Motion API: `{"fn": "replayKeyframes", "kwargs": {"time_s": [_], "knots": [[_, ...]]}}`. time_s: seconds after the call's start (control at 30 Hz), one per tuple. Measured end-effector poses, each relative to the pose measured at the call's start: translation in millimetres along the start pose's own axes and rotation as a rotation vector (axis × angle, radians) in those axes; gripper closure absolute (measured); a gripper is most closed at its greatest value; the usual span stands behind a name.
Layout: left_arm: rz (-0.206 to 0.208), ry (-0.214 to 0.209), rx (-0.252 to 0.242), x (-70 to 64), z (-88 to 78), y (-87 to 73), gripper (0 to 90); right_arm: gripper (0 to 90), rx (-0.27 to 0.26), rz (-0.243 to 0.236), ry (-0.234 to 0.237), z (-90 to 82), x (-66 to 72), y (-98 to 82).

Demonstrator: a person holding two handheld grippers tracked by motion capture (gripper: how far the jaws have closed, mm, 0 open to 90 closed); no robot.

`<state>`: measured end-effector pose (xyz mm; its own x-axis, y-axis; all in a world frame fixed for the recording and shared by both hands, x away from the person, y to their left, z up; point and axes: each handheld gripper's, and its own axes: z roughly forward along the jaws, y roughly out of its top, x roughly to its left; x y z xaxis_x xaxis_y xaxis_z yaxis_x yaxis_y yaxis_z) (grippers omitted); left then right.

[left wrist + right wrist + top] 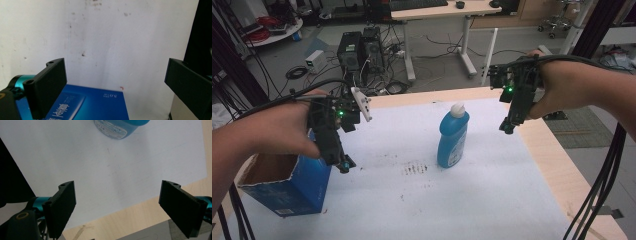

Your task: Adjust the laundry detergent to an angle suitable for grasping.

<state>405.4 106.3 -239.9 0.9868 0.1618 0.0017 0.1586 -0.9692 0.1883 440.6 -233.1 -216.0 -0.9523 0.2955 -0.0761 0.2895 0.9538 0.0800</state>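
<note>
Two grippers hang wide open, holding nothing: left gripper at lower left above the box, right gripper nearer, upper right of the upright centre-frame bottle on the surface.

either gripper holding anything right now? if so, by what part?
Nothing is held. The left gripper is open above the blue box; the right gripper is open, apart from the blue bottle.

Left hand-held gripper and right hand-held gripper point down, jaws apart.
</note>
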Motion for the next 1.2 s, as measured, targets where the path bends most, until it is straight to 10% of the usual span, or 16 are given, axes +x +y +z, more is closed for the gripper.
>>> {"fn": "replayKeyframes", "kwargs": {"time_s": [0.9, 1.07, 1.2], "knots": [[-0.215, 0.023, -0.341, 1.8, -15.7, 58.1, 4.0, 13.6, -0.014, 0.014, -0.025, -10.6, 12.1, -17.1], [-0.305, 0.021, -0.396, 10.5, -7.6, 77.8, 4.0, 13.6, -0.021, 0.008, -0.024, -9.6, 11.4, -16.9], [-0.285, 0.038, -0.405, 11.2, 0.8, 90.5, 4.0, 13.6, -0.02, 0.006, -0.022, -9.6, 11.4, -16.7]]}}
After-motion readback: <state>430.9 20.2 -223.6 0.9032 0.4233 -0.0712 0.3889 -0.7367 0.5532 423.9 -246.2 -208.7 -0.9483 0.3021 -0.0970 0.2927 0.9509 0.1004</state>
